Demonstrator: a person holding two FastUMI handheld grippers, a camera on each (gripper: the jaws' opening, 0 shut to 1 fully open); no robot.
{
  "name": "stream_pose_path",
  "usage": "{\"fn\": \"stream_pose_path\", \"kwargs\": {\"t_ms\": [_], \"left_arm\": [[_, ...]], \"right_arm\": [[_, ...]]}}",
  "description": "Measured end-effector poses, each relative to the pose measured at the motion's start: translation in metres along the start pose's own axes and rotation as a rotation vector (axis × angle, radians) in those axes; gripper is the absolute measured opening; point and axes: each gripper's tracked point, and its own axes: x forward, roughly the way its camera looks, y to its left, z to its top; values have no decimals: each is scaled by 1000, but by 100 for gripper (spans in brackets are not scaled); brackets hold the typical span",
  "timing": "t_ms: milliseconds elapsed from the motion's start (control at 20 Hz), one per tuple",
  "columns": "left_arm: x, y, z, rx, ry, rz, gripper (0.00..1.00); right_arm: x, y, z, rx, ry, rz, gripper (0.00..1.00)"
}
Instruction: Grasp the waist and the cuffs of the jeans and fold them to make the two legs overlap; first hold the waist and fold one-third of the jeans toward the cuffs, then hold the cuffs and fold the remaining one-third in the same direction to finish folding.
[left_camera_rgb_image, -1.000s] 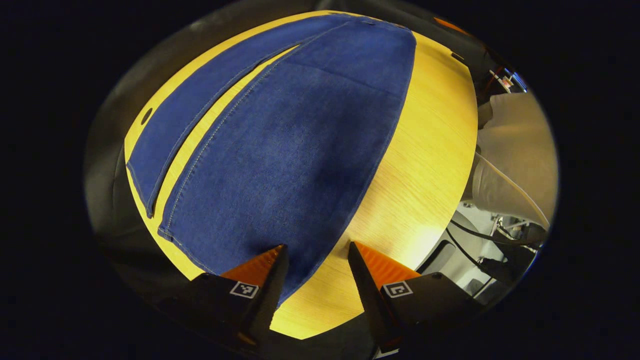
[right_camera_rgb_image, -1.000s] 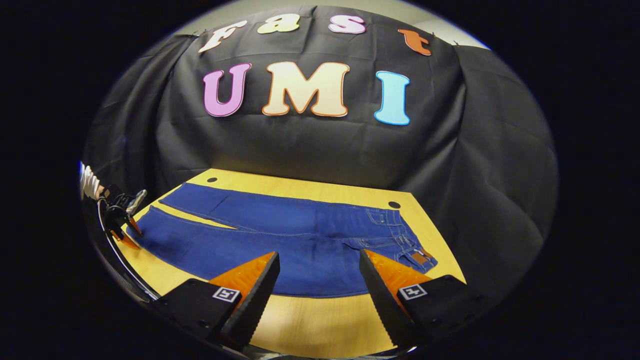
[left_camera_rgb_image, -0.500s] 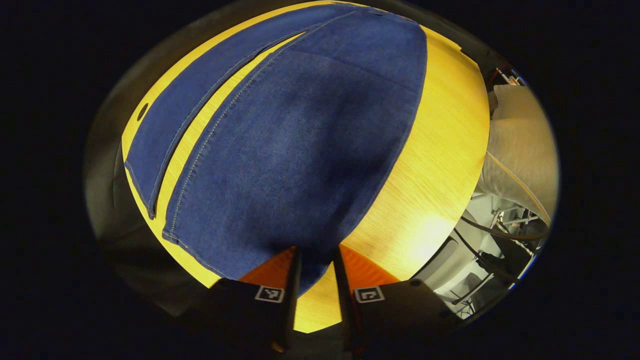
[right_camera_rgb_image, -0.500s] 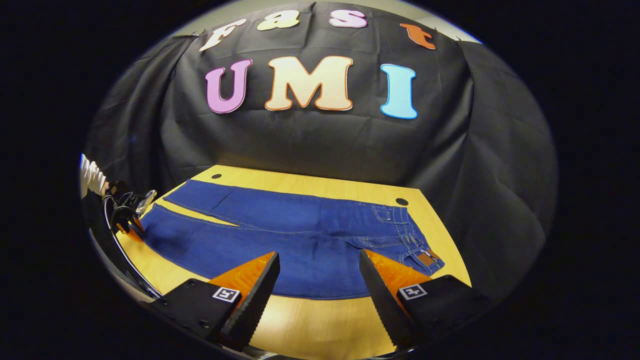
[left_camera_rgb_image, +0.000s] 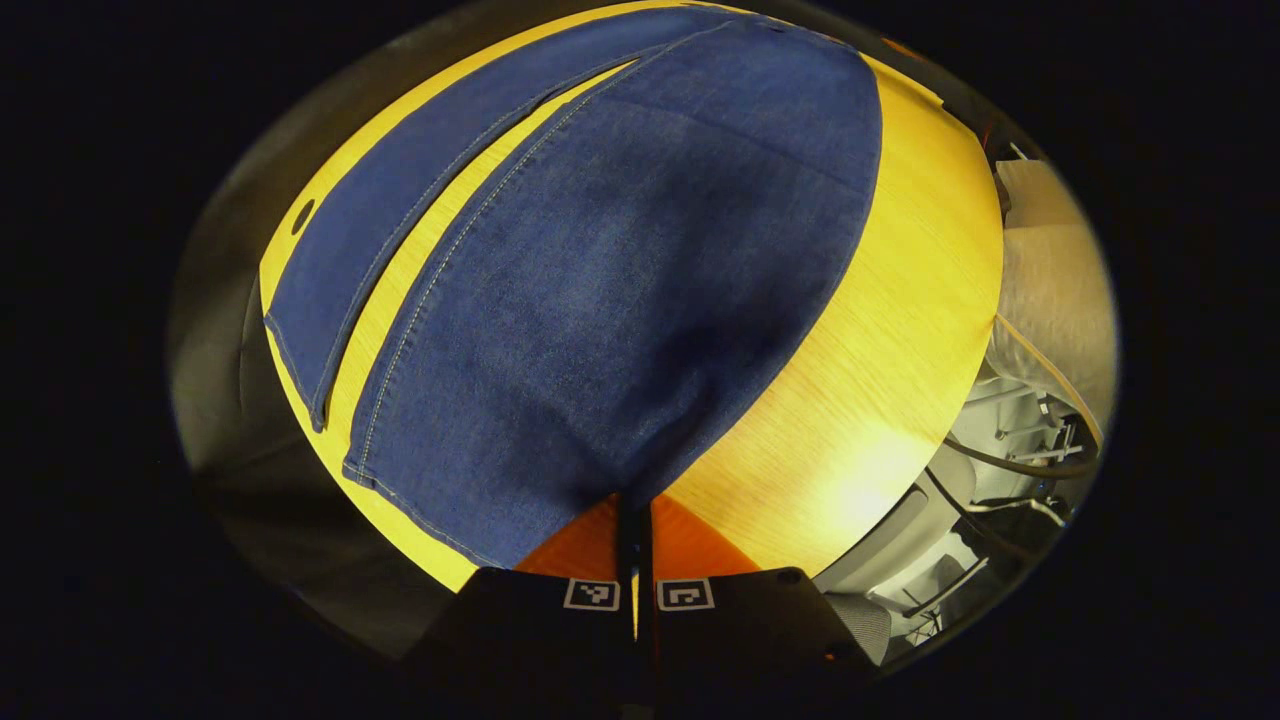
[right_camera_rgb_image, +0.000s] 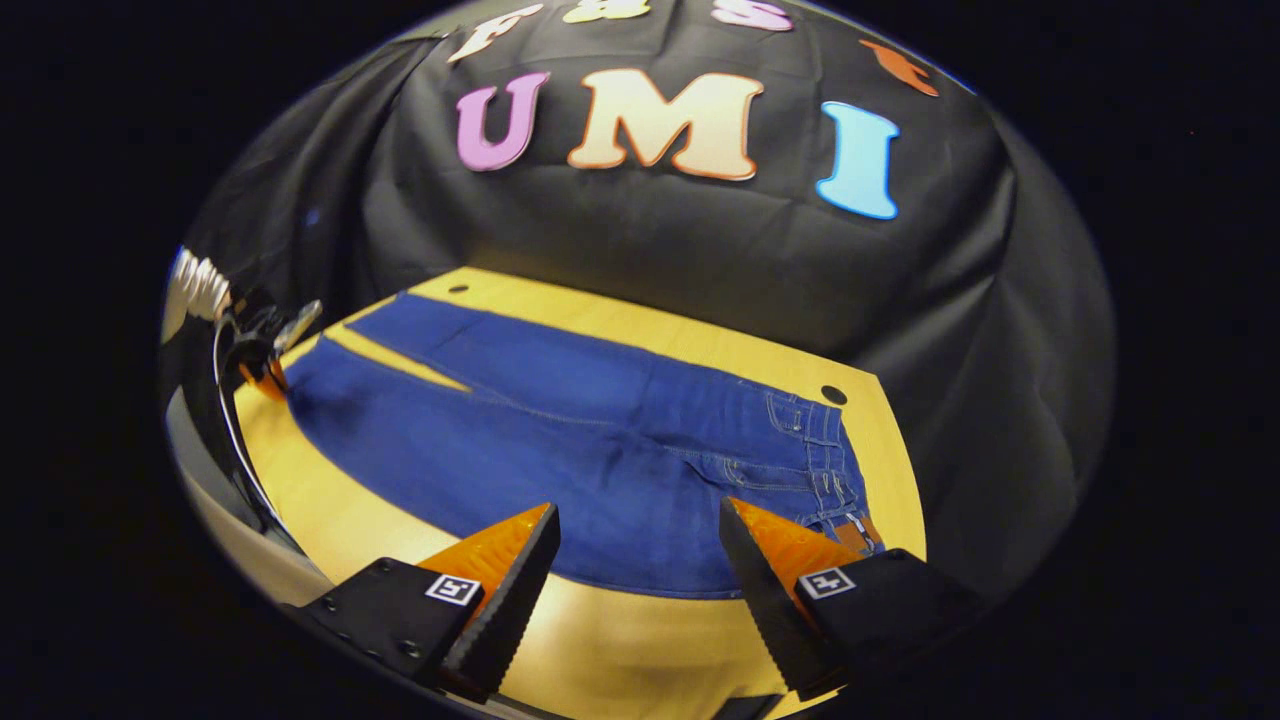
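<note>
Blue jeans (left_camera_rgb_image: 600, 280) lie flat on the yellow wooden table (left_camera_rgb_image: 890, 320), legs side by side with a narrow gap between them. My left gripper (left_camera_rgb_image: 633, 512) is shut on the near leg's cuff at its near corner. In the right gripper view the jeans (right_camera_rgb_image: 560, 430) stretch from the cuffs at the left to the waist (right_camera_rgb_image: 825, 455) at the right. My right gripper (right_camera_rgb_image: 638, 522) hangs open above the near edge of the jeans, just left of the waist, with nothing between its fingers. The left gripper (right_camera_rgb_image: 264, 372) appears small at the cuff end.
The table (right_camera_rgb_image: 620, 640) has round black holes near its back corners (right_camera_rgb_image: 833, 394). The black cloth wall (right_camera_rgb_image: 650, 270) rises right behind it. Past the table's edge are a person's pale sleeve (left_camera_rgb_image: 1050, 270), cables and a chair base (left_camera_rgb_image: 1000, 480).
My left gripper's fingers went from wide open to shut on the cuff corner. My right gripper came closer over the jeans and tilted down, still open.
</note>
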Motion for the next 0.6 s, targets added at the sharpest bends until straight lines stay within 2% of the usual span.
{"fn": "stream_pose_path", "kwargs": {"t_ms": [200,600], "left_arm": [[-1,1,0,-10,11,1,0],[-3,0,-1,2,54,1,0]], "right_arm": [[24,-17,-48,-195,164,78,99],[58,-34,-123,-376,463,228,99]]}}
